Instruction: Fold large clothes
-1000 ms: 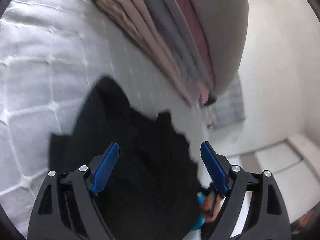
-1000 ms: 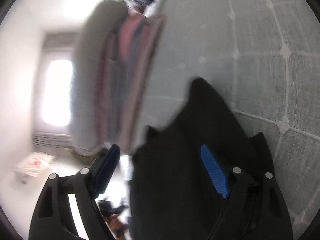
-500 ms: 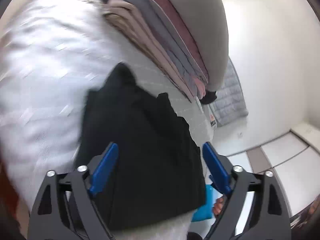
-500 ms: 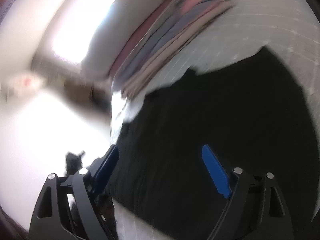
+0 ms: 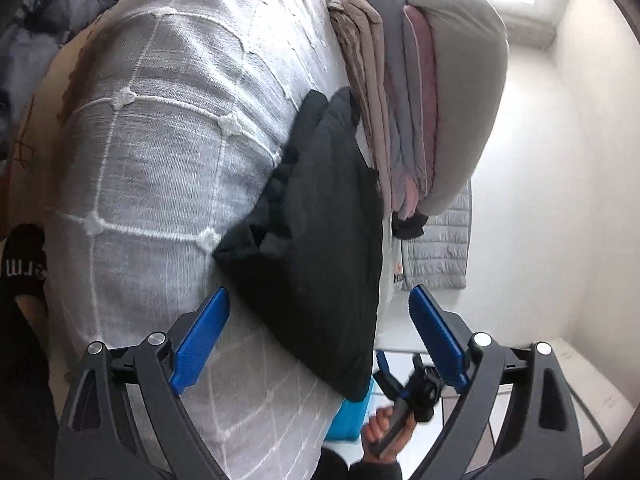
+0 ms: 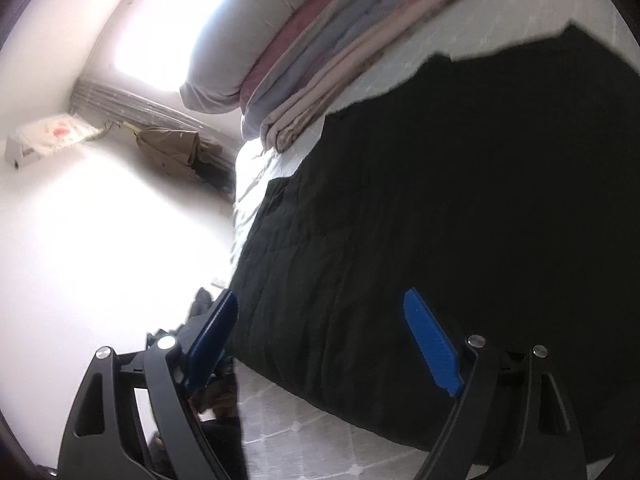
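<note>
A black folded garment [image 5: 320, 240] lies on the white quilted bed [image 5: 160, 140], next to a stack of folded clothes. My left gripper [image 5: 320, 332] is open and empty, held back from the garment's near edge. In the right wrist view the same black garment [image 6: 460, 200] fills the right half. My right gripper [image 6: 320, 336] is open and empty, just above the garment's near edge. The right gripper also shows in the left wrist view [image 5: 404, 384], low past the bed's edge, held by a hand.
A stack of folded clothes [image 5: 392, 92] topped by a grey pillow [image 5: 460, 80] stands beside the garment; it also shows in the right wrist view [image 6: 340, 52]. A dark blue bedding heap [image 5: 52, 4] lies at the far left. A brown coat [image 6: 168, 148] hangs near the window.
Both grippers have pulled back and away from the black garment, which now lies folded on the bed. The views have swung and widened.
</note>
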